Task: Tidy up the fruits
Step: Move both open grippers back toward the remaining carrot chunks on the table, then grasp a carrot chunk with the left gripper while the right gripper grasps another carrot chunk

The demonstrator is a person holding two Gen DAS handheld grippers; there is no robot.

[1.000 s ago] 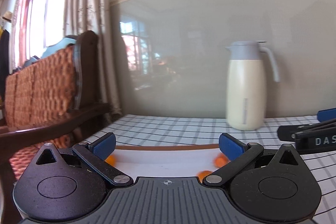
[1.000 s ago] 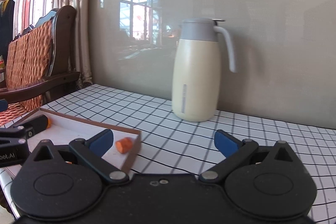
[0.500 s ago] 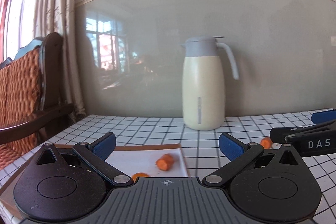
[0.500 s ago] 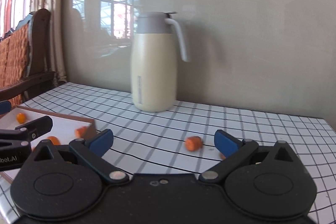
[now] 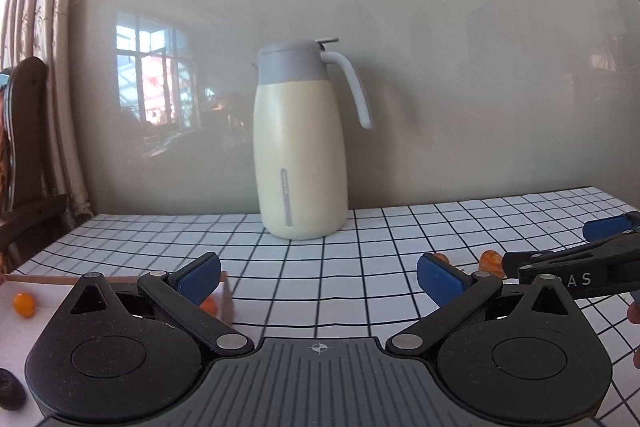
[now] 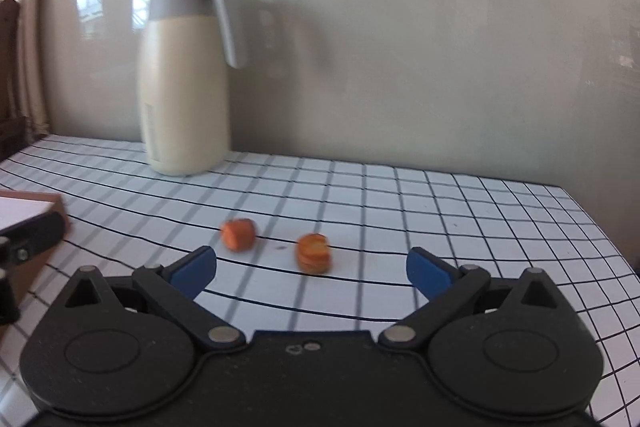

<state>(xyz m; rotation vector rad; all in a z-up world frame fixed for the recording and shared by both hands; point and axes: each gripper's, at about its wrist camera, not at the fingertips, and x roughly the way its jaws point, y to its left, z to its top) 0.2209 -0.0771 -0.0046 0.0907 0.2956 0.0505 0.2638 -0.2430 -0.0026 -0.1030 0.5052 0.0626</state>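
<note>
— Two grippers up on my feeds. What's the biggest thing you see?

— I see the counter (image 6: 440, 203) first, covered in a white cloth with a black grid. A cream jug (image 5: 300, 147) with a grey lid stands upright at the back, against the wall.

— And the tray?

— On my left feed the white tray (image 5: 224, 291) with its brown rim sits at the left; one small orange fruit (image 5: 24, 305) lies inside it, and another orange piece (image 5: 209, 305) shows just behind my left finger.

— Jaws?

— My left gripper (image 5: 318, 275) has its jaws spread wide, holding nothing. My right gripper (image 6: 312, 269) is the same, jaws apart and empty.

— Loose fruit?

— Two orange pieces lie on the cloth ahead of the right gripper: a left piece (image 6: 239, 234) and a right piece (image 6: 313, 252), near each other, not touching, both blurred
</note>
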